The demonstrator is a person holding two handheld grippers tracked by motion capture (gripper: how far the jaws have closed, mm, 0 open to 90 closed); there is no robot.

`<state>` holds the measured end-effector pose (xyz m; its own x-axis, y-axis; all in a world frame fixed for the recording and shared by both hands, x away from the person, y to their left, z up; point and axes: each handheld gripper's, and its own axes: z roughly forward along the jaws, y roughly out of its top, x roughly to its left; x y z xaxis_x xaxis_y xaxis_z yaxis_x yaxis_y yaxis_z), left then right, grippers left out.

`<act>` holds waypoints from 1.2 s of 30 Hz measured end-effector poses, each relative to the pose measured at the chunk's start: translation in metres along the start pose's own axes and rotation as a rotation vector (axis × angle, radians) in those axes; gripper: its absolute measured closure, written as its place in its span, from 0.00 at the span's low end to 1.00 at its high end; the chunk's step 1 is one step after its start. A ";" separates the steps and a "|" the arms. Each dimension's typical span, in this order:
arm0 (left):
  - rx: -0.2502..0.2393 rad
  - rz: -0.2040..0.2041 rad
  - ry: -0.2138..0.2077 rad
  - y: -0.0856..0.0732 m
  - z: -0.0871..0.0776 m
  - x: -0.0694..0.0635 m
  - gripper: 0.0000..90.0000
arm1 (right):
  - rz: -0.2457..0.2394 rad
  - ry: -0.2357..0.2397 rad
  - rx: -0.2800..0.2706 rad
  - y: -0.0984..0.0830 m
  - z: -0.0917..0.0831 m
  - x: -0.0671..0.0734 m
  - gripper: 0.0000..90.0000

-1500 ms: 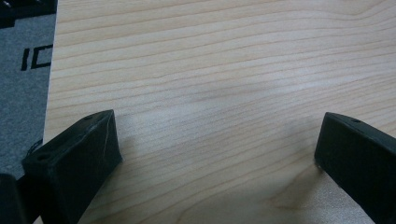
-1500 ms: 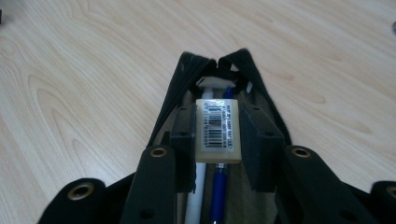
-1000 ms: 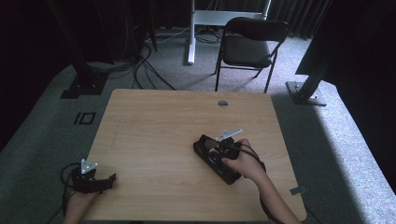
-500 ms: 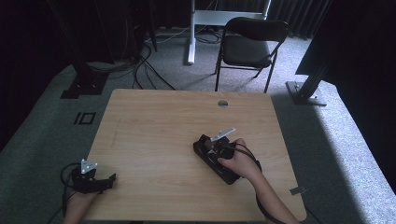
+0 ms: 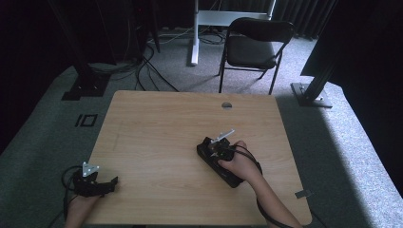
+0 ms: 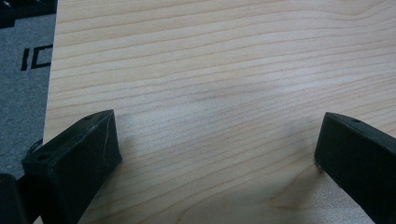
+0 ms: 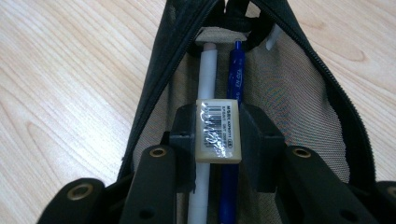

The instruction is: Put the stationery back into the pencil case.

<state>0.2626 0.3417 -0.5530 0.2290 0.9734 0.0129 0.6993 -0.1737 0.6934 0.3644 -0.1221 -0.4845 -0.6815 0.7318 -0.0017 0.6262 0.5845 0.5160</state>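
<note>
Pinching cream block eraser (image 7: 218, 131) (barcoded wrap) | right gripper (image 7: 217, 135) above mesh pouch (image 7: 299, 84) | left gripper (image 6: 219, 154) jaws wide

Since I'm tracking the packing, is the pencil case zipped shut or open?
Open: the pencil case gapes between its zipper edges, showing a white pen and a blue pen inside.

I read this as a recording lab or studio, not a home. My landmark is the bare wooden table (image 5: 161, 137), which stands on grey carpet (image 5: 43, 142). Beyond its far edge I see a black folding chair (image 5: 254, 45) and a white stand's foot (image 5: 199, 19); cables (image 5: 142, 66) trail left of those, beside black rig posts (image 5: 81, 71) and dark curtains (image 5: 304, 12).
</note>
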 end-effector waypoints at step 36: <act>0.000 0.001 0.000 0.000 0.000 0.000 0.00 | 0.059 0.030 -0.248 0.000 -0.052 -0.018 0.60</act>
<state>0.2626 0.3417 -0.5529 0.2293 0.9733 0.0133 0.6995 -0.1743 0.6931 0.3570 -0.1538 -0.4399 -0.6597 0.7493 0.0577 0.5557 0.4347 0.7086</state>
